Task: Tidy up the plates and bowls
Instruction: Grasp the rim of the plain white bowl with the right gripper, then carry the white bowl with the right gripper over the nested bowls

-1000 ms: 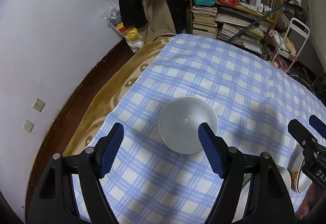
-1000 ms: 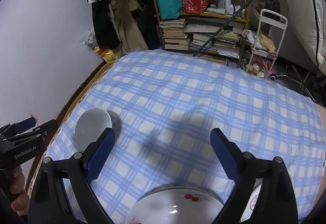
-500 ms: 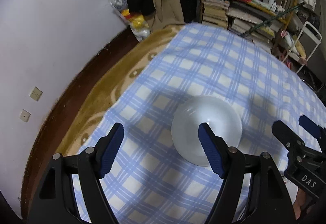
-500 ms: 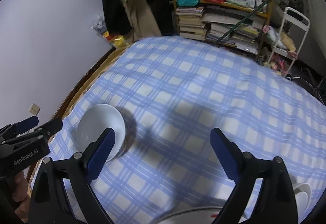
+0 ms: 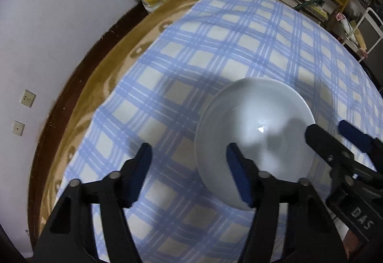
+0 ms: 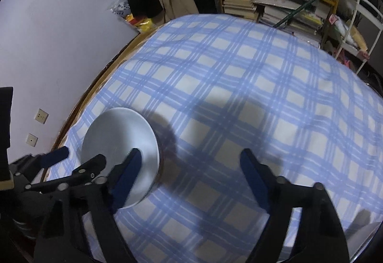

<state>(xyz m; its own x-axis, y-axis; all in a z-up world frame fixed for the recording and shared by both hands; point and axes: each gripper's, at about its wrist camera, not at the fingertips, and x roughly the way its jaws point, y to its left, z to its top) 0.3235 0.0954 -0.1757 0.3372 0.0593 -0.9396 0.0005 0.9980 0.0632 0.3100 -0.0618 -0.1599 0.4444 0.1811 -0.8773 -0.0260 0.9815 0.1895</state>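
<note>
I hover both released tongs, left (image 5: 189, 174) and right (image 6: 190, 179), over the white bowl (image 5: 256, 133) at frame centre; next, probably a rim grip.

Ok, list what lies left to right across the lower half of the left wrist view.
wall sockets → brown blanket edge → left gripper → white bowl → right gripper
</note>
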